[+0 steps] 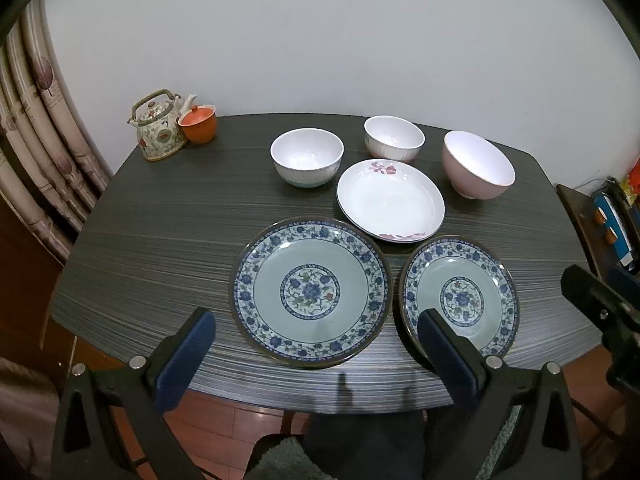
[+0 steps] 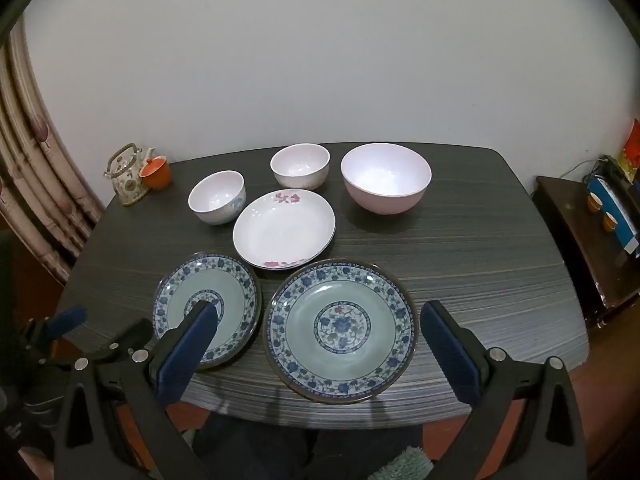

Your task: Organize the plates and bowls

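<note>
Both sets of tongs, left gripper and right gripper, stand wide open and empty above the near table edge, two blue-patterned plates just ahead, white floral plate beyond, three bowls farthest.

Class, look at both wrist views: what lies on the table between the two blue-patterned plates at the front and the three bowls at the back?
One thing: a white shallow plate with pink flowers, seen in both views.
</note>
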The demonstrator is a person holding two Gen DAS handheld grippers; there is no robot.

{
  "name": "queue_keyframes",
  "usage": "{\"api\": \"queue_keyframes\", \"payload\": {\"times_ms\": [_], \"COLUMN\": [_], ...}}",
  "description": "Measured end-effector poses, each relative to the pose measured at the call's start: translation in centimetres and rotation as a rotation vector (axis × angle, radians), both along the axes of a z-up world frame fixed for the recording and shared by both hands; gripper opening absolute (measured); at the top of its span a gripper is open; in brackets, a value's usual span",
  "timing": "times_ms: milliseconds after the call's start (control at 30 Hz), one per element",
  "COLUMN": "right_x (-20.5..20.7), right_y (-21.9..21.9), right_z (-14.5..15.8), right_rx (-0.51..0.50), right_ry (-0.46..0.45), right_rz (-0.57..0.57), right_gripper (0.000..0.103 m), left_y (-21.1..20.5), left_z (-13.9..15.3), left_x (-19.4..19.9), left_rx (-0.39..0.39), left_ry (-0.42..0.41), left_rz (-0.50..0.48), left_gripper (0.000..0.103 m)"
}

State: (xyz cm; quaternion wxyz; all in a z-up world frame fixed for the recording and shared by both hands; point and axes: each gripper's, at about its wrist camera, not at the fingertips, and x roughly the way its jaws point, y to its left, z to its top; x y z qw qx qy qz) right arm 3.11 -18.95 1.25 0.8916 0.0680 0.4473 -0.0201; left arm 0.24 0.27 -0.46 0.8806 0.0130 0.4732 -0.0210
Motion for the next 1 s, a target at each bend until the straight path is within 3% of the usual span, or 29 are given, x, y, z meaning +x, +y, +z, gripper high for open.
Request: {"api": "queue_keyframes", "payload": {"times_ms": [1000], "right_x": [-0.37], "right_y": [0.39], "right_z": [-0.58], "right_rx": [0.018], "right_ry": [0.013], "right_rz": [-0.005], "right_gripper": [0.1], "left_y": [0.21], "left_z": [0.02], "left_x": [-0.51], "left_rx": [-0.01], "left_ry": [0.012], "left_rz": [-0.004], "left_gripper": [0.103]}}
